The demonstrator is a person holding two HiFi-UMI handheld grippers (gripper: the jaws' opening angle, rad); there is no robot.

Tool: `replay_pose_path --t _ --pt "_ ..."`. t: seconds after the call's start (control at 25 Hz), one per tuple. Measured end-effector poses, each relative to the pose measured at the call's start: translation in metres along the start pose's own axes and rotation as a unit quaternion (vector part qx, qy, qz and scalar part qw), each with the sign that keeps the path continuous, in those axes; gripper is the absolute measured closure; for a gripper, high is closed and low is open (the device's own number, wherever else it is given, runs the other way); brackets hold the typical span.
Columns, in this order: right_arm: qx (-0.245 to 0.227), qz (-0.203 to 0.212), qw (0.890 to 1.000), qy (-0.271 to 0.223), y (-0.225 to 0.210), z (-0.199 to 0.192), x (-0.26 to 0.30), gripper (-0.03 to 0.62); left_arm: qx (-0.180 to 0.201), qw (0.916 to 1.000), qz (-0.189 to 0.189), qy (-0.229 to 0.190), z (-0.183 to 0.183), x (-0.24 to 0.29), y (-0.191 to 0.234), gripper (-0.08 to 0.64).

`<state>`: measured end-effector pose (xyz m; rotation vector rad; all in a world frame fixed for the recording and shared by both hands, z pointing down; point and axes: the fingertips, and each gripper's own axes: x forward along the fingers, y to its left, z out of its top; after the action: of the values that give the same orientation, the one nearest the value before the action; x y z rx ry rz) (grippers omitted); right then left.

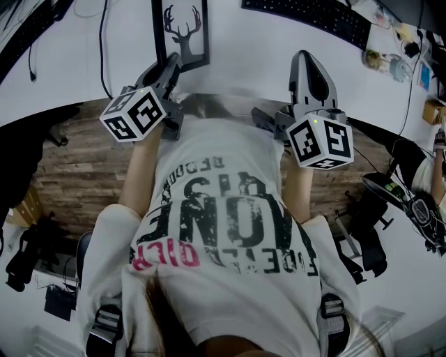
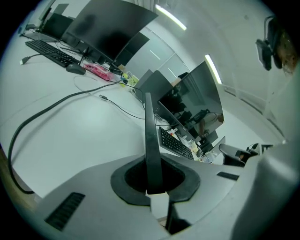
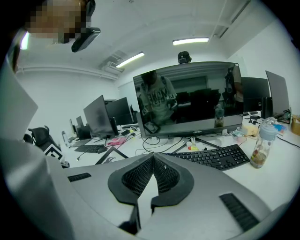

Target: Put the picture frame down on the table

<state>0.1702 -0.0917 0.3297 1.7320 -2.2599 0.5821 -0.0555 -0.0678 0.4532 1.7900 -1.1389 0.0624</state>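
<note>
The picture frame [image 1: 182,31], black-rimmed with a deer silhouette, is over the white table [image 1: 251,59] at the far middle. My left gripper [image 1: 169,70] is shut on its near lower edge. In the left gripper view the frame's thin black edge [image 2: 150,133] rises straight up from between the shut jaws of my left gripper [image 2: 153,165]. Whether the frame touches the table I cannot tell. My right gripper [image 1: 309,66] hovers to the right, apart from the frame; the right gripper [image 3: 152,158] is shut on nothing. That view also catches the frame [image 3: 110,153] at the left.
A black keyboard [image 1: 313,17] and a clear bottle [image 1: 387,64] lie at the far right. A black cable [image 1: 104,42] runs left of the frame. A large monitor [image 3: 187,98] stands behind the keyboard [image 3: 211,157]. The table's near edge is just under the grippers.
</note>
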Motion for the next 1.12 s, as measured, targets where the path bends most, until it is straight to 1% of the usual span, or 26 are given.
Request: replay_pose_path --t 0.56,0.92,1.12 --pt "0.000 0.005 1.000 0.003 0.007 0.003 0.005 0.592 -0.044 0.9989 0.000 0.017 -0.002 0.010 0.004 0.532" --pt "-0.001 0.007 1.000 0.005 0.013 0.004 0.010 0.592 -0.058 0.9980 0.006 0.025 -0.001 0.008 0.012 0.532" --pt "-0.001 0.008 1.000 0.007 0.012 0.003 0.012 0.592 -0.064 0.9974 0.016 0.029 -0.005 0.011 0.019 0.529"
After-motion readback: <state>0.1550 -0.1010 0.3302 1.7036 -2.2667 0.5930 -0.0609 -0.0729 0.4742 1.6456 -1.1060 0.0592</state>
